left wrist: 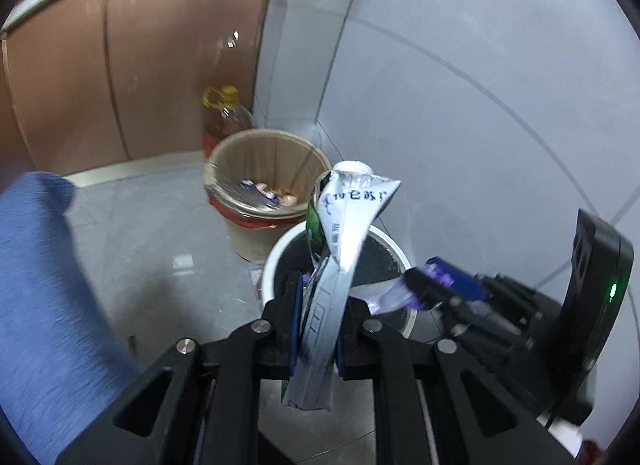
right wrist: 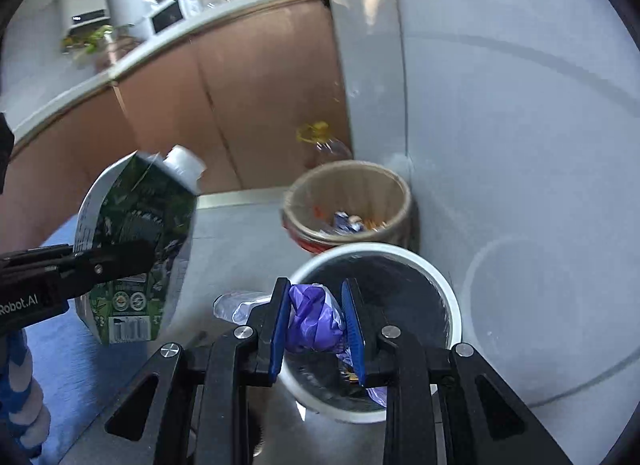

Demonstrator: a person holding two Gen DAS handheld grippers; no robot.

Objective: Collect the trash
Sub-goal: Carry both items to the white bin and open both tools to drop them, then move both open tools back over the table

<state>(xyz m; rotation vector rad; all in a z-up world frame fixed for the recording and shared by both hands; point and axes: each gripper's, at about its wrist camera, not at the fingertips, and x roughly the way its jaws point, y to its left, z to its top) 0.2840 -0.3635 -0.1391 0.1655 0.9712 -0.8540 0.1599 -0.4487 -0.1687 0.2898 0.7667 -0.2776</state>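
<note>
**Both tools loaded over the white bin**

Left tool (left wrist: 316, 329) is clamped on a flattened carton (left wrist: 344, 233), centre of the left view, held above the white bin (right wrist: 454, 305). Right tool (right wrist: 316, 329) is closed on a purple wrapper (right wrist: 314, 317), lower centre of the right view, over the same bin's near rim.

Risk: the carton stands tall and leans; released off-centre it could catch the rim and fall to the floor. The wrapper may cling to the pads.

Count: two bins (white, tan (right wrist: 404, 197)), one carton, one wrapper, one oil bottle (left wrist: 224, 117).
</note>
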